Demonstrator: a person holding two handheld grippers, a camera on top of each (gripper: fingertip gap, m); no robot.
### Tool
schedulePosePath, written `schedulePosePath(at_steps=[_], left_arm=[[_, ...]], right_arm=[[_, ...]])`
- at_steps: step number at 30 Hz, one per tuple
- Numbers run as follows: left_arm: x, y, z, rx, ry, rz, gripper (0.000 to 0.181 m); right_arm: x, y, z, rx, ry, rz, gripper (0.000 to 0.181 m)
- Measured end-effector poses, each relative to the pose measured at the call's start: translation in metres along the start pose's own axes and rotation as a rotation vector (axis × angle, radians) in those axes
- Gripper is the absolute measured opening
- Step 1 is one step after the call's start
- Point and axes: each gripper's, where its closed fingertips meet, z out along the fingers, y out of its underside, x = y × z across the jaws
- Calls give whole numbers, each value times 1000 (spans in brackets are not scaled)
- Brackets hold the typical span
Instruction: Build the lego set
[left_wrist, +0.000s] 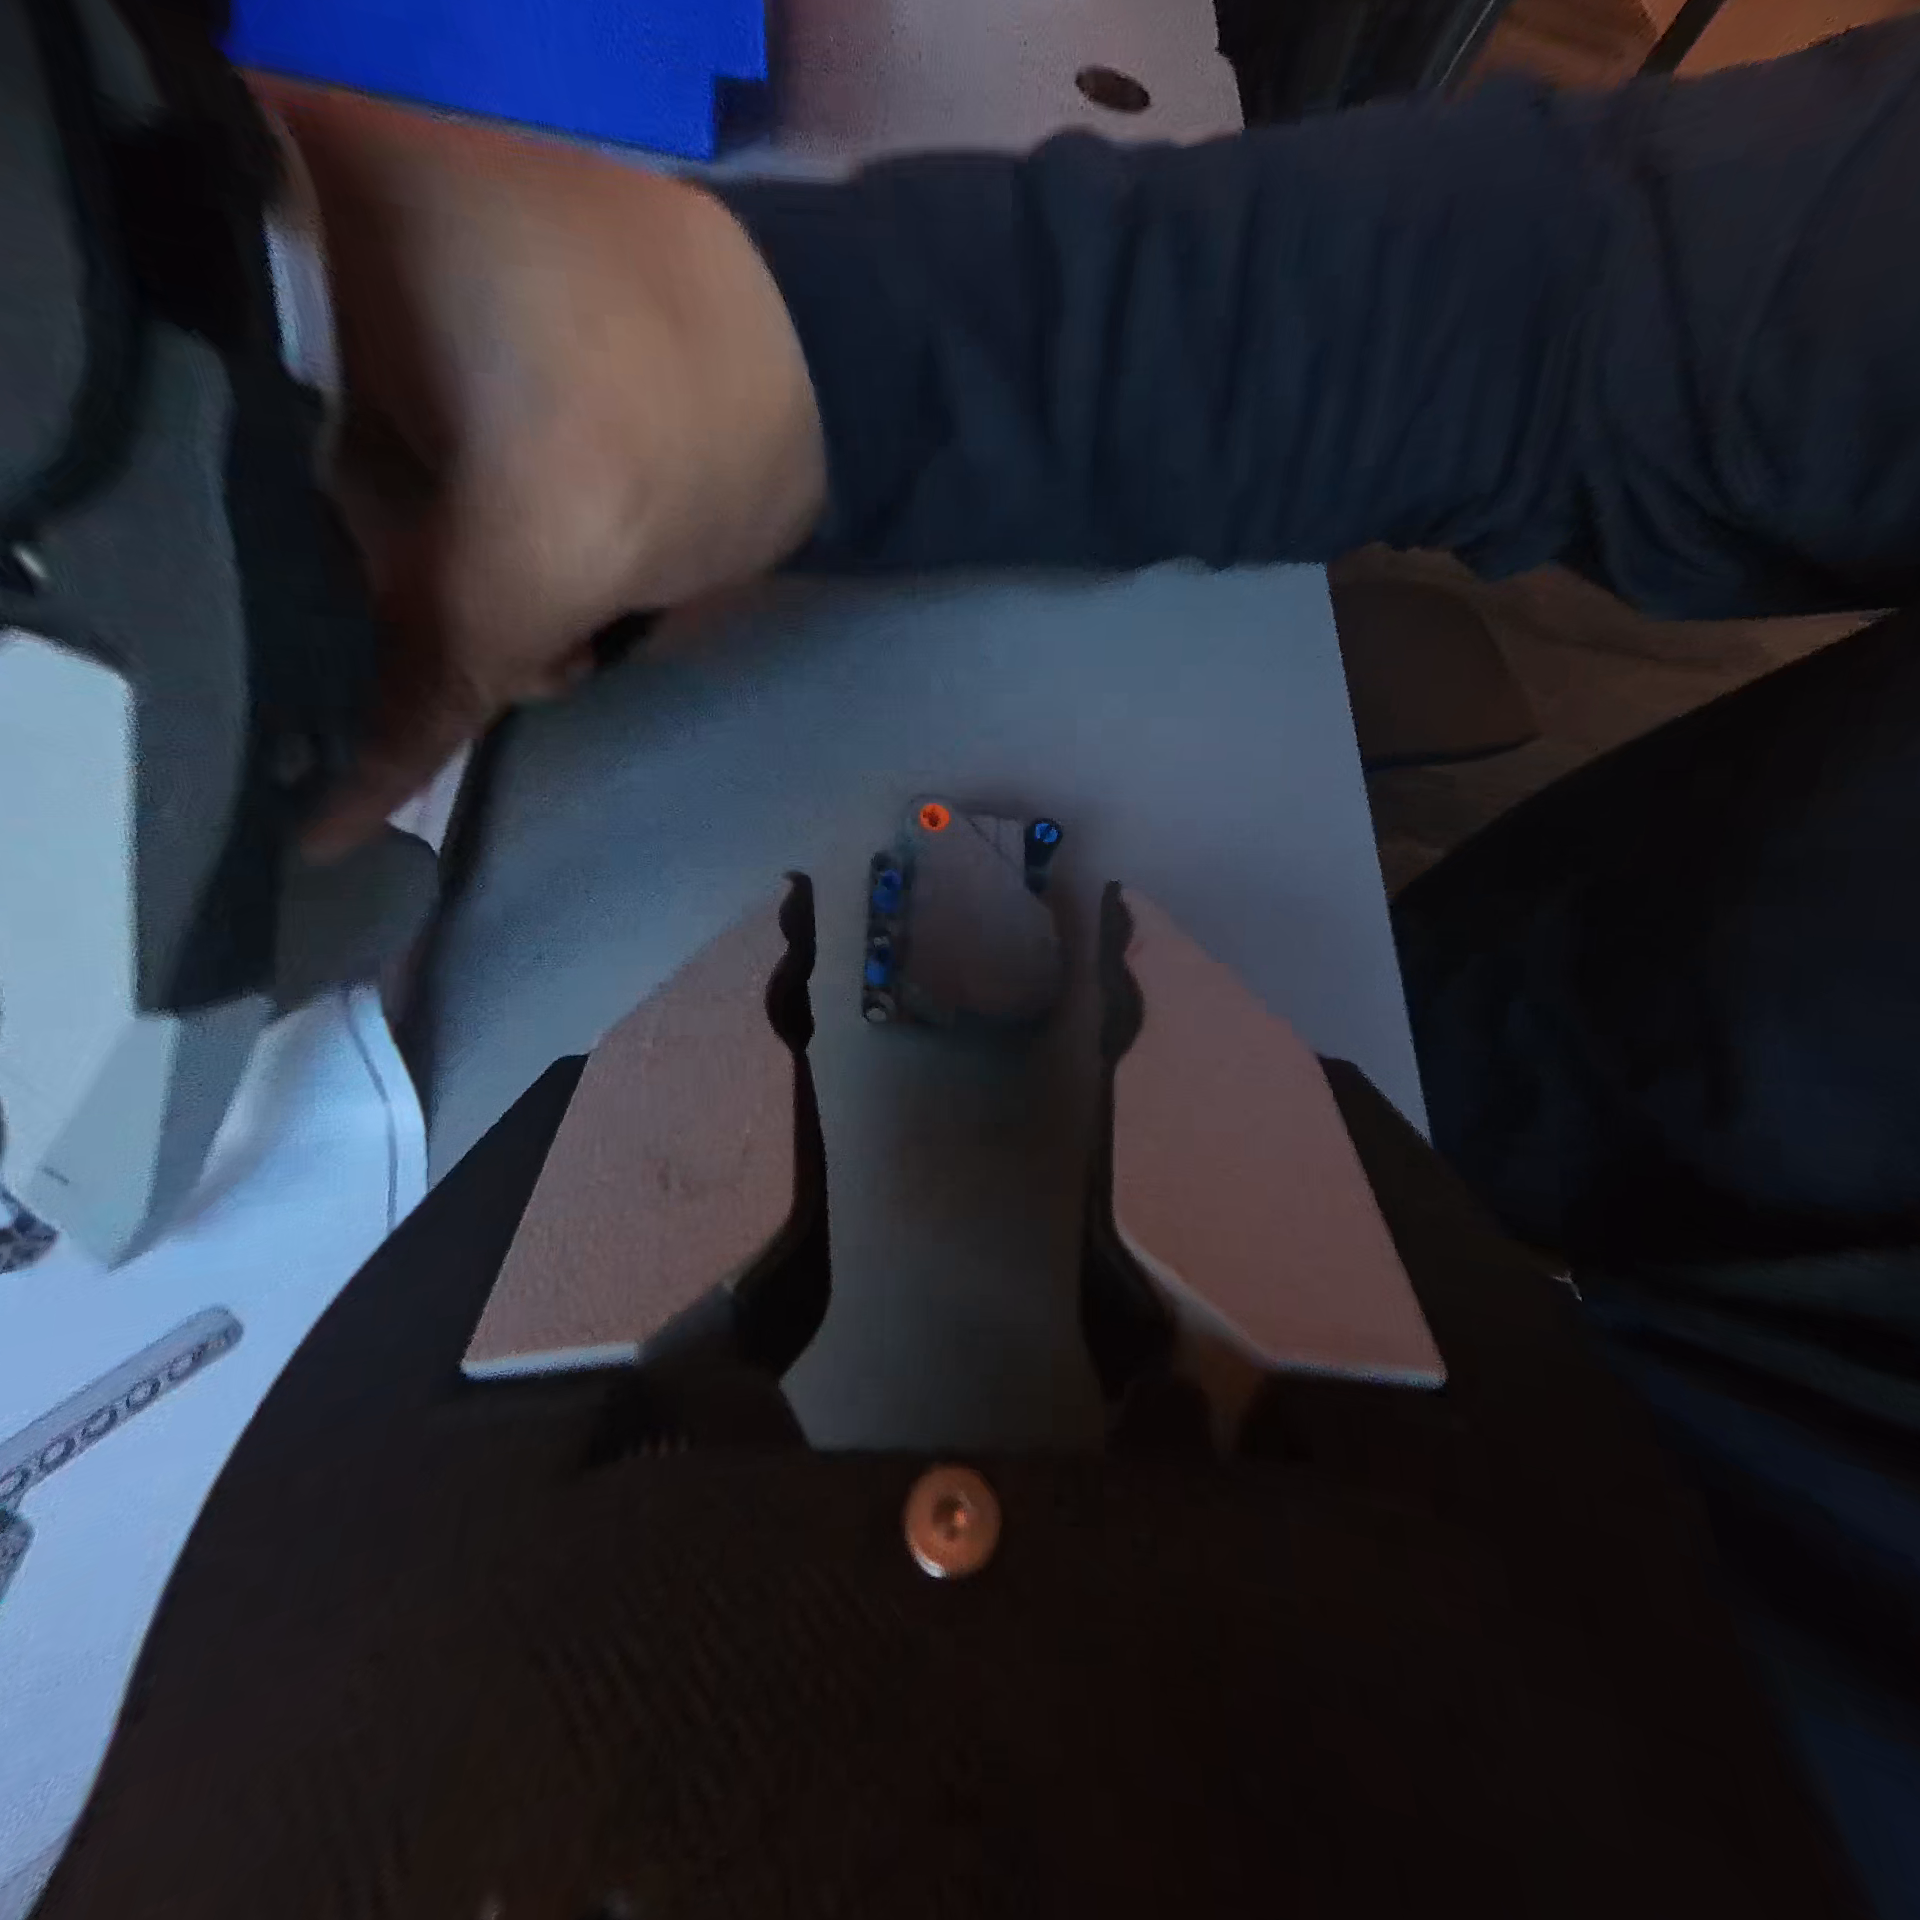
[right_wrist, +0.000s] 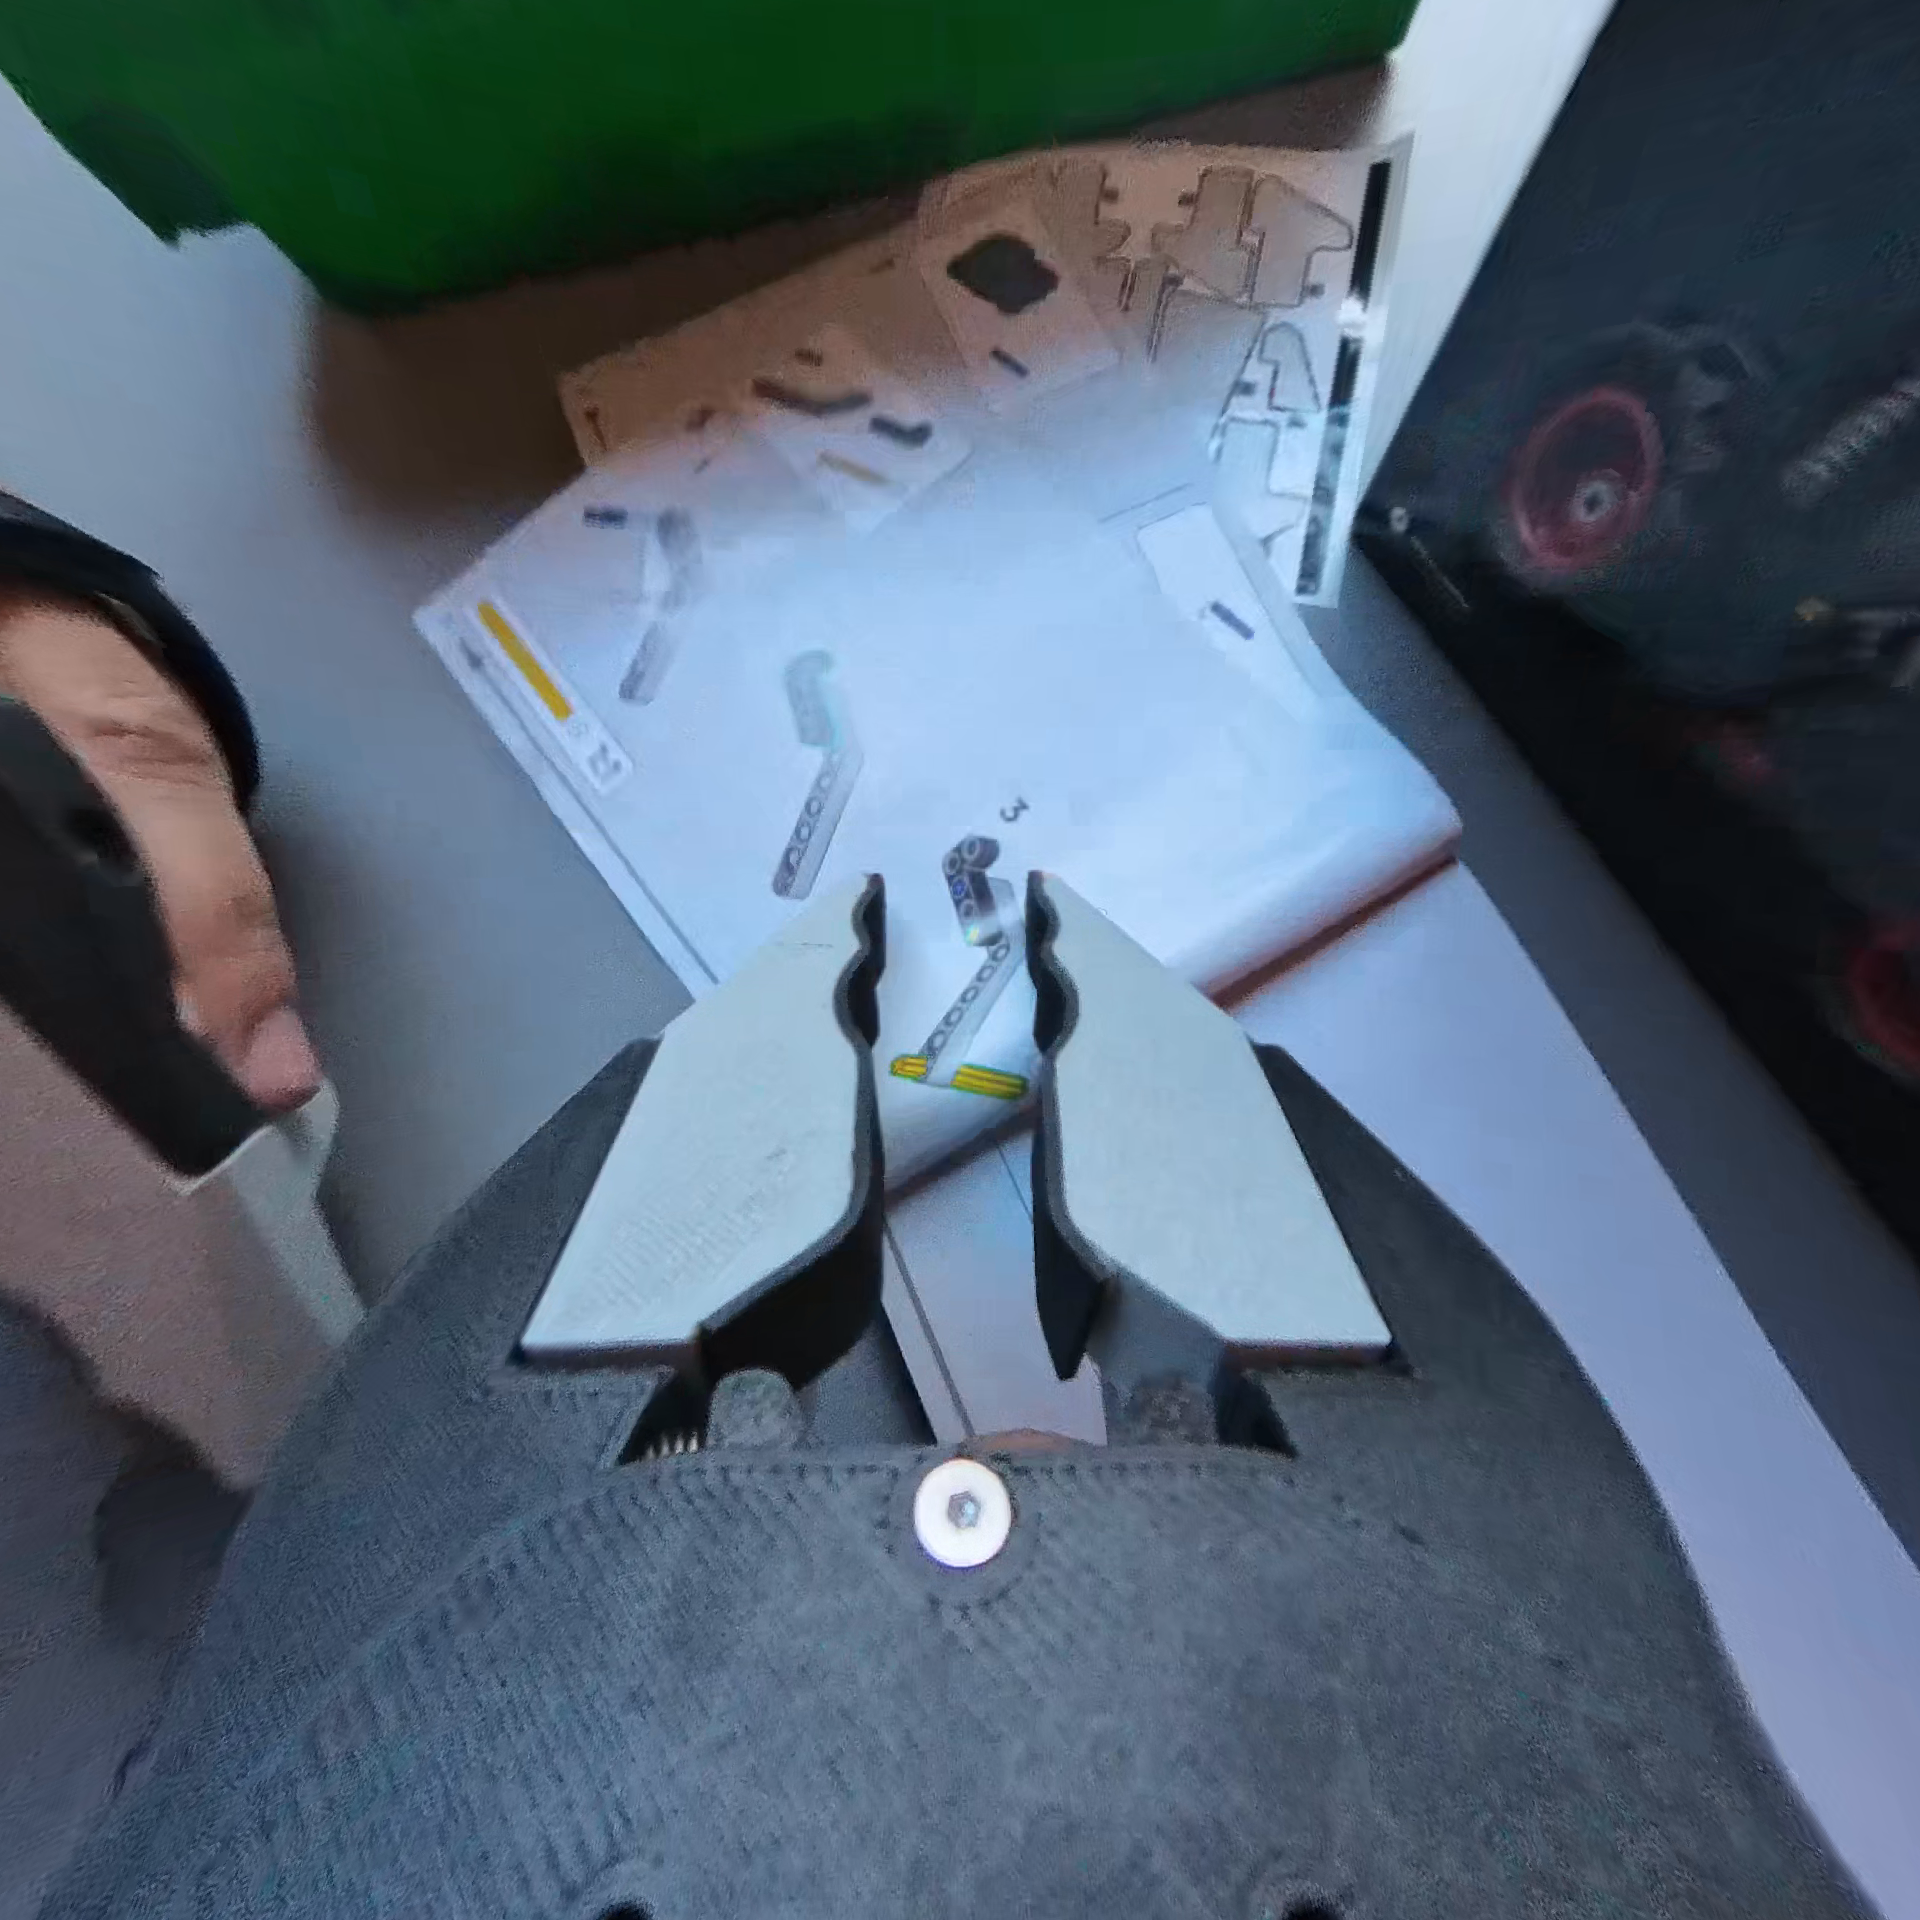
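A small dark lego assembly (left_wrist: 961, 925) with blue pins and one orange pin lies on the grey table (left_wrist: 1143, 707). My left gripper (left_wrist: 958, 914) is open, with its fingertips on either side of the assembly and apart from it. My right gripper (right_wrist: 956, 899) is open and empty. It hovers over the open instruction booklet (right_wrist: 1039, 644), above a drawing of a grey beam. The right gripper's body also shows blurred at the left of the left wrist view (left_wrist: 177, 727), held by a hand (left_wrist: 540, 416).
A dark sleeve (left_wrist: 1351, 343) crosses the top of the left wrist view. The booklet's white page (left_wrist: 260, 1299) lies left of my left gripper. A green box (right_wrist: 675, 125) stands behind the booklet. A black box with red wheels pictured (right_wrist: 1662, 468) stands to the right.
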Motion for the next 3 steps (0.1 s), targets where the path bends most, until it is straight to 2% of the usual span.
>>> schedulePosePath(at_steps=[1,3], left_arm=[[-2,-3,-3,12,-11,7,54],[-13,-6,-12,30,-58,7,54]], right_arm=[[-1,-1,3,-2,20,-12,24],[-3,-1,4,7,18,-20,20]])
